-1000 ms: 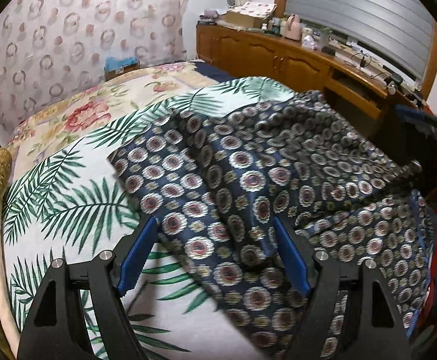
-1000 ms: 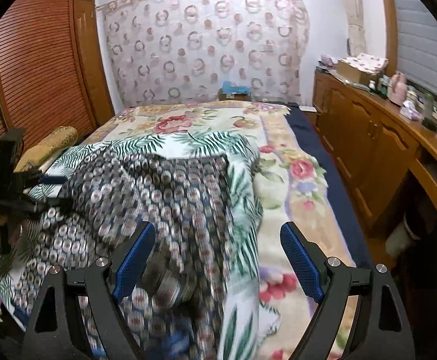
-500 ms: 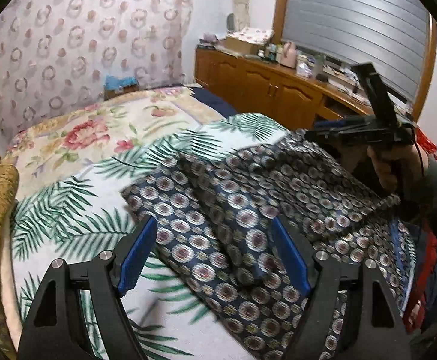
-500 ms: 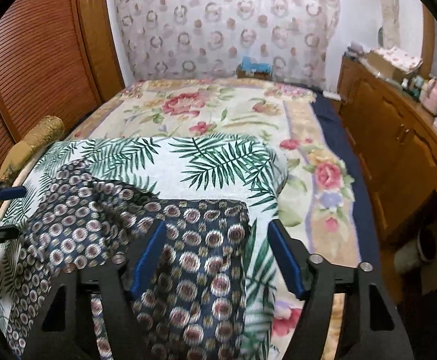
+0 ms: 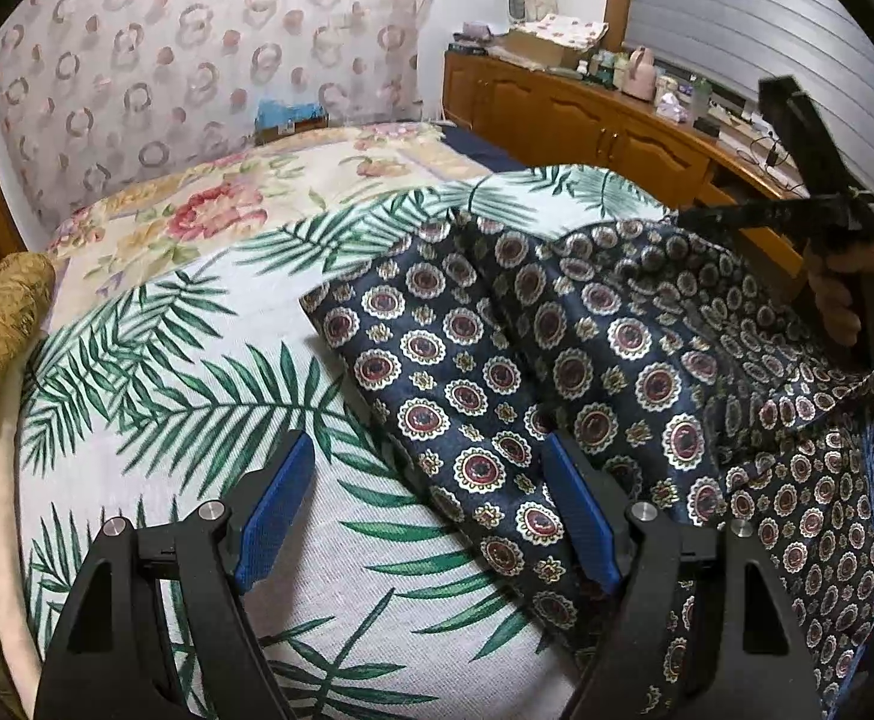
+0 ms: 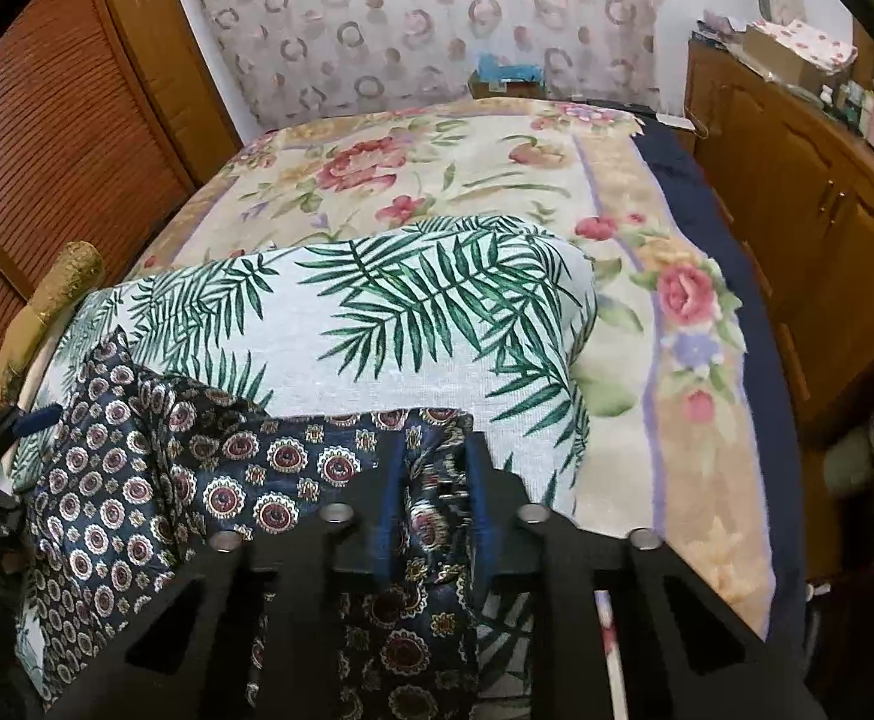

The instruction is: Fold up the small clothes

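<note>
- Left wrist view: my left gripper (image 5: 431, 498) has its jaws spread wide with nothing between them, low over the palm-leaf cover (image 5: 197, 360) on the bed (image 5: 209, 210).
- The navy medallion-print garment (image 5: 556, 372) lies on that cover, bunched in deep folds. One blue pad of my left jaws sits over its near edge; I cannot tell whether it touches the cloth.
- The garment's near end runs out of the frame, so its full outline and what kind of garment it is stay unclear.
- At the garment's far side my right gripper (image 5: 730, 217) shows edge-on, held in my right hand (image 5: 844, 294). Its tip meets a raised corner of the cloth, but from here the jaws cannot be read.
- Right wrist view: my right gripper (image 6: 431, 480) has its jaws drawn narrow, pinching a bunched fold of the garment (image 6: 137, 468). The pinched part is mostly hidden between the blue pads.
- From the pinch, the garment spreads over the palm-leaf cover (image 6: 437, 312) toward the gold bolster (image 6: 59, 294). Its lower part is hidden behind the black gripper body.
- My left gripper (image 6: 11, 426) shows only as a dark sliver with a blue pad at the frame edge, beside the garment's far corner.
</note>
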The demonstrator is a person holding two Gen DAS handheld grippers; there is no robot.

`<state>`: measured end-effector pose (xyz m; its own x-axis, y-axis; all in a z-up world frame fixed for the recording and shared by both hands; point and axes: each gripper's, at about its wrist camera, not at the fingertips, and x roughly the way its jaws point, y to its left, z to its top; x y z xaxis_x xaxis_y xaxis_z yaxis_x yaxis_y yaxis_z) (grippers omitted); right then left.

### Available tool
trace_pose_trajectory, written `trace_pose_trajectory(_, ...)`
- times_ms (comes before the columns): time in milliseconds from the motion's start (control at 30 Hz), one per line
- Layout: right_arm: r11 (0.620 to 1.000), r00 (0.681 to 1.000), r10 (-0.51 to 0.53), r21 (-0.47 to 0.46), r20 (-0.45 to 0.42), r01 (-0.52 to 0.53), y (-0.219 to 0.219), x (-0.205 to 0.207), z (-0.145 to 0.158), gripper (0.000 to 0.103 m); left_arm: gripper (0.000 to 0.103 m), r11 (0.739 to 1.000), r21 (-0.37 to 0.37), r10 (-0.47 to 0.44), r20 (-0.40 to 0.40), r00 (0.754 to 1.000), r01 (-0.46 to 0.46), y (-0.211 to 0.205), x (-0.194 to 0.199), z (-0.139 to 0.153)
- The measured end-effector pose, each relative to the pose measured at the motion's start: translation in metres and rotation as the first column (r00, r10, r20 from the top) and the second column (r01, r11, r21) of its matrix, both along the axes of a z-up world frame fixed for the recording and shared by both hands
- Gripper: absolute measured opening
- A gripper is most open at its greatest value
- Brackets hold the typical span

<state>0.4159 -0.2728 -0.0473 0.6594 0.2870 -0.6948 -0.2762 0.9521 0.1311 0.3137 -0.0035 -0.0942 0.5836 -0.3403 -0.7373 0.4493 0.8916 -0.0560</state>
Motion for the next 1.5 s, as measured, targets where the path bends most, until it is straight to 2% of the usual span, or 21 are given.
trace_pose_trajectory(67, 0.999, 0.998, -0.026, 0.037, 0.053, 0.024, -0.008, -0.009, 0.004, 0.005, 0.079, 1.0, 0.0, 0.003, 0.002, 1.0, -0.003, 0.0, 0.0, 0.0)
trace_pose_trajectory(133, 0.991, 0.983, -0.13, 0.042, 0.133, 0.125, -0.02, -0.019, 0.01, 0.005, 0.079, 1.0, 0.01, 0.014, -0.009, 1.0, -0.014, 0.0, 0.002, -0.002)
trace_pose_trajectory(167, 0.985, 0.976, -0.17, 0.059, 0.133, 0.163, -0.027, -0.018, 0.01, 0.005, 0.079, 1.0, 0.013, 0.015, -0.017, 1.0, -0.015, 0.0, 0.003, -0.003)
trace_pose_trajectory(233, 0.974, 0.976, -0.207, 0.102, 0.065, 0.2, -0.041, -0.01, 0.002, 0.005, 0.08, 1.0, 0.016, 0.013, -0.02, 1.0, -0.013, 0.0, 0.003, -0.004)
trace_pose_trajectory(300, 0.971, 0.972, -0.232, 0.079, 0.048, 0.228, -0.045, -0.006, -0.004, 0.005, 0.083, 1.0, 0.025, 0.008, -0.02, 1.0, -0.007, -0.002, 0.002, -0.004)
trace_pose_trajectory(400, 0.972, 0.969, -0.236, 0.02, 0.075, 0.235, -0.042, -0.008, 0.001, 0.016, 0.084, 0.999, 0.047, 0.005, -0.015, 1.0, -0.004, -0.005, 0.001, -0.005)
trace_pose_trajectory(467, 0.976, 0.97, -0.219, 0.004, 0.104, 0.219, -0.036, -0.017, 0.01, 0.021, 0.085, 0.999, 0.046, 0.004, -0.017, 1.0, -0.004, -0.006, 0.001, -0.005)
trace_pose_trajectory(567, 0.984, 0.976, -0.173, -0.018, 0.135, 0.177, -0.023, -0.034, 0.024, 0.034, 0.091, 0.998, 0.055, 0.002, -0.02, 1.0, 0.0, -0.008, 0.0, -0.006)
trace_pose_trajectory(700, 0.992, 0.977, -0.107, -0.041, 0.184, 0.116, 0.002, -0.068, 0.038, 0.059, 0.094, 0.999, 0.054, 0.005, -0.023, 1.0, -0.004, -0.007, 0.001, -0.007)
trace_pose_trajectory(1000, 0.992, 0.985, 0.013, -0.129, 0.171, 0.009, 0.058, -0.132, 0.024, 0.059, 0.094, 0.999, 0.052, 0.003, -0.02, 1.0, -0.002, -0.007, 0.001, -0.007)
trace_pose_trajectory(1133, 0.984, 0.989, 0.062, -0.176, 0.137, -0.037, 0.084, -0.146, 0.009, 0.059, 0.094, 0.998, 0.048, -0.032, -0.018, 0.999, 0.033, 0.0, -0.006, -0.006)
trace_pose_trajectory(1300, 0.974, 0.988, 0.12, -0.206, 0.097, -0.098, 0.115, -0.153, -0.012, 0.059, 0.094, 0.999, -0.035, -0.032, -0.032, 0.999, 0.031, 0.02, -0.008, 0.001)
trace_pose_trajectory(1500, 0.945, 0.978, 0.2, -0.274, 0.06, -0.177, 0.151, -0.163, -0.024, 0.059, 0.094, 0.999, -0.047, -0.02, 0.035, 0.999, 0.021, 0.026, -0.016, 0.017)
